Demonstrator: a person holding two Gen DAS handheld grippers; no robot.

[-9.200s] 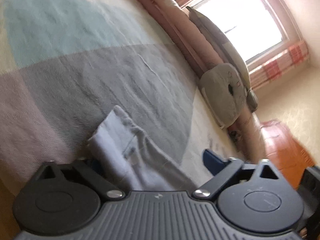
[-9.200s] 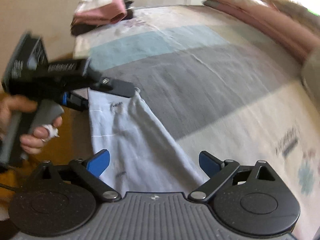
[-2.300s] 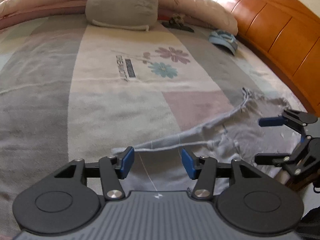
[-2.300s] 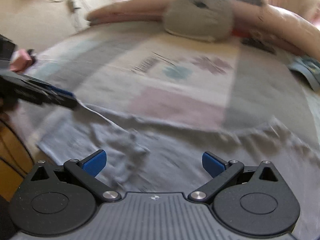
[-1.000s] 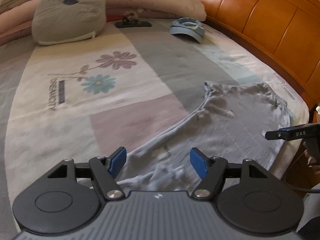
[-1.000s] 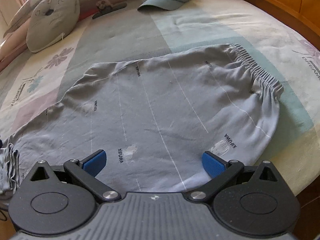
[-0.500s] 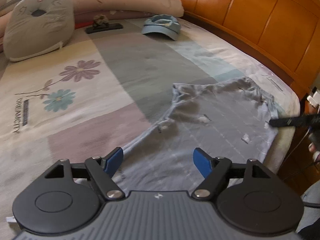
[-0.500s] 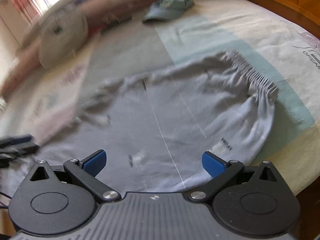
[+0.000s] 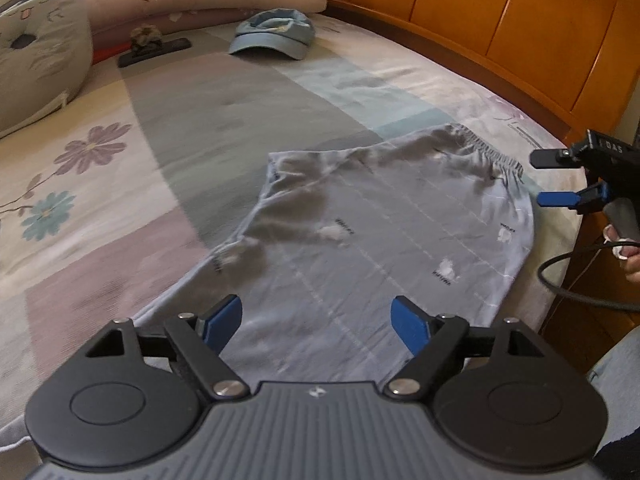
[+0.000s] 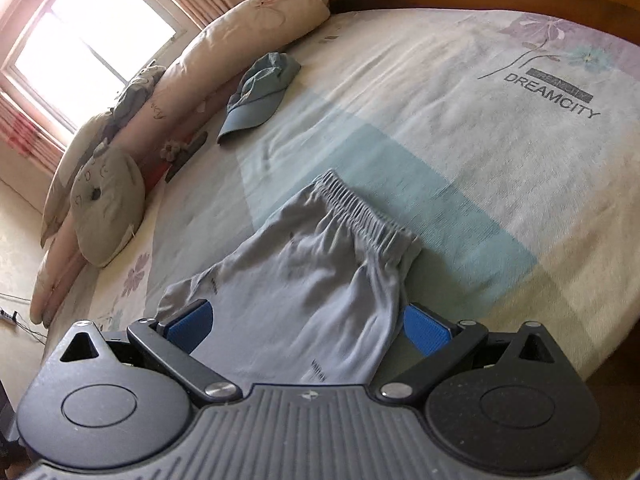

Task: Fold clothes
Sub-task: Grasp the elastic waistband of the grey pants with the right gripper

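**Shorts spread flat on the bed, both claws empty**

The grey shorts lie spread flat near the edge of the bed, on its patchwork sheet. Their gathered waistband rests on a teal patch; the legs run back toward the left gripper. Thin pale lines and small printed marks cross the cloth.

The left gripper hovers over the leg end with its jaws opening — wide apart, cloth showing beneath them but nothing pinched. The right gripper stands at the waistband side, its blue pads spread wide over the shorts, gripping nothing. In the left view it sits just off the waistband corner, a hand on its handle and a black cable looping below.

Farther off, a blue cap lies near the pillows — well apart from the shorts. A grey cushion leans against the pillows, a wooden headboard curves round the bed, and a bright window shows behind.
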